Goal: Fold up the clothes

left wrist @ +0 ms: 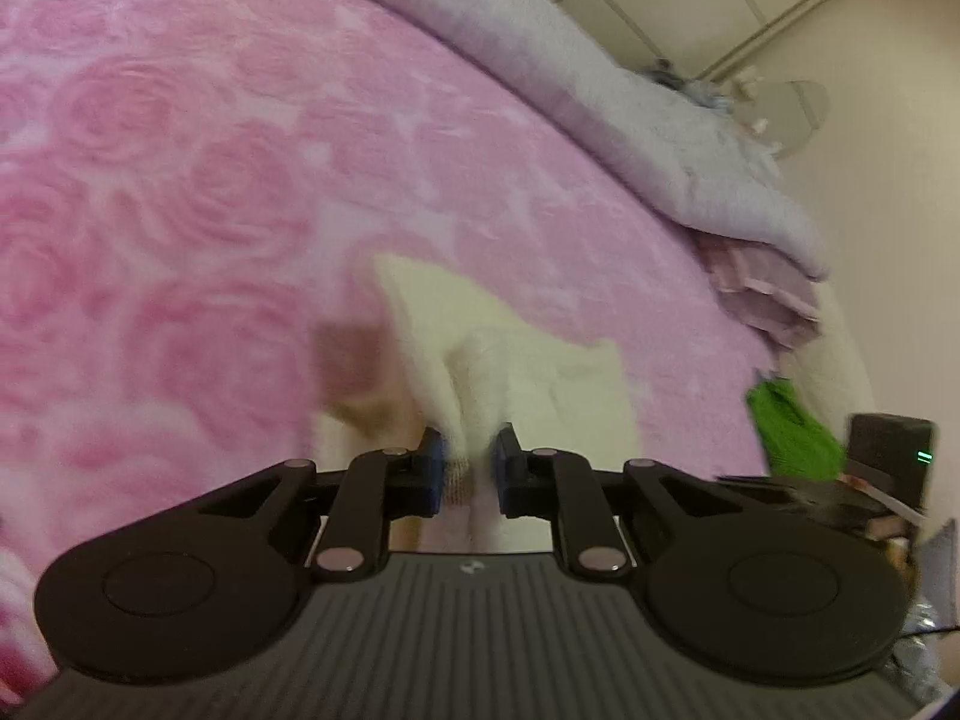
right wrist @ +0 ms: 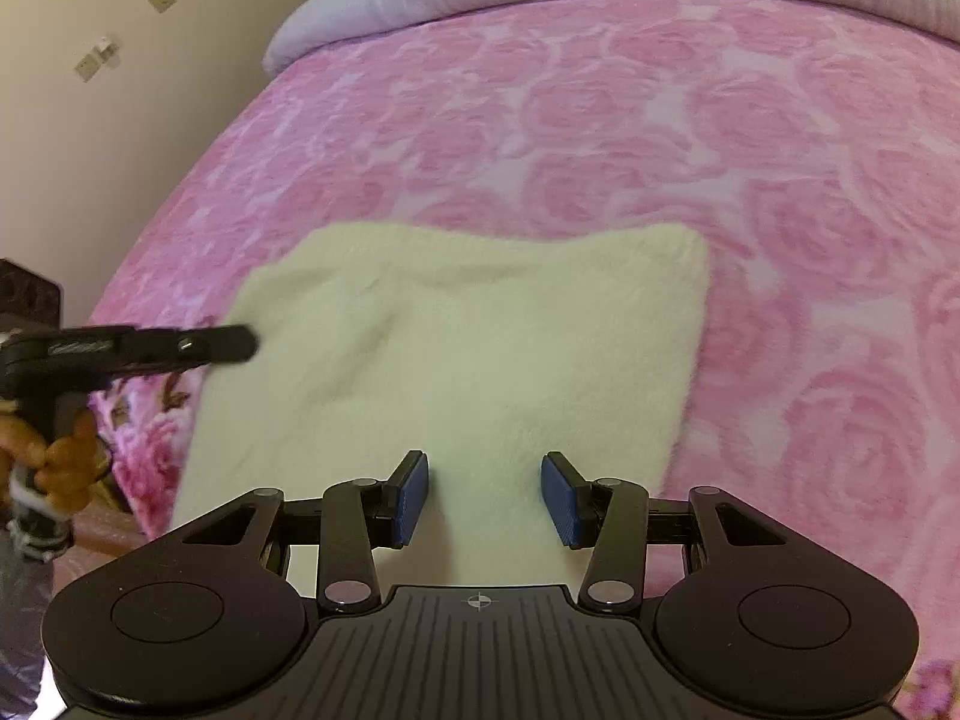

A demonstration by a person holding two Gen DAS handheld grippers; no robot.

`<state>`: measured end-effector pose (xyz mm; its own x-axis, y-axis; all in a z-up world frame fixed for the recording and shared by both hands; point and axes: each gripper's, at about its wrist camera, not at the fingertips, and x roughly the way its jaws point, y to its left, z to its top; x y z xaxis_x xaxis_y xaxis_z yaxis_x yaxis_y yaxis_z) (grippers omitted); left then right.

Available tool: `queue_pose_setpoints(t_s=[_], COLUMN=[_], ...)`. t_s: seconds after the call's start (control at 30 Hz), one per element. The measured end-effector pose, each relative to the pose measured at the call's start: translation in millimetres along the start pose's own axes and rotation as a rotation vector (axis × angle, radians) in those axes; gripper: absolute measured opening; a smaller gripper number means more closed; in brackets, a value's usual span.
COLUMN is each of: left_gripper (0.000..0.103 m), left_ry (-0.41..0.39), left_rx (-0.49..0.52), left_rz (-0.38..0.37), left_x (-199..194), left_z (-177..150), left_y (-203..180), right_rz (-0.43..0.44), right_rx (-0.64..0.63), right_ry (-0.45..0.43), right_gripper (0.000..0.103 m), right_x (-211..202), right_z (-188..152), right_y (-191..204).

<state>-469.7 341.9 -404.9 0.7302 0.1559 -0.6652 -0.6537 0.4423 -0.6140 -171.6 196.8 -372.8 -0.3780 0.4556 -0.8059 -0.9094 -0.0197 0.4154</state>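
Observation:
A cream fluffy garment (right wrist: pixel 468 348) lies folded flat on the pink rose-patterned blanket (right wrist: pixel 690 138). In the left wrist view a bunched fold of this garment (left wrist: pixel 480 372) rises between the blue pads, and my left gripper (left wrist: pixel 470 468) is shut on it. My right gripper (right wrist: pixel 486 495) hovers over the near edge of the garment, open, with nothing pinched between its pads. The left gripper (right wrist: pixel 243 341) also shows in the right wrist view as a black bar at the garment's left edge, held by a hand (right wrist: pixel 60 456). The left wrist view is blurred.
A grey quilt (left wrist: pixel 690 144) is piled along the far side of the bed. A green cloth (left wrist: pixel 792 429) and a black box with a green light (left wrist: pixel 894 450) sit at the bed's right edge. Beige walls lie beyond.

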Motion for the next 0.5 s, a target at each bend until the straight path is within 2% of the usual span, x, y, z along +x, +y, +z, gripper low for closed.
queue_pose_setpoints(t_s=[0.17,0.5], left_gripper=[0.013,0.017], left_ry=[0.019,0.000], left_rx=[-0.026,-0.056], left_rz=[0.011,0.007], left_x=[7.8,8.3], left_z=[-2.3,-8.4], left_y=[15.1,14.8], right_rz=[-0.072,-0.142], right_rx=[-0.035,-0.024], right_ry=[0.025,0.015], right_gripper=[0.047,0.047], right_x=[13.0,19.2], right_z=[1.8,0.4], right_y=[14.8,23.8])
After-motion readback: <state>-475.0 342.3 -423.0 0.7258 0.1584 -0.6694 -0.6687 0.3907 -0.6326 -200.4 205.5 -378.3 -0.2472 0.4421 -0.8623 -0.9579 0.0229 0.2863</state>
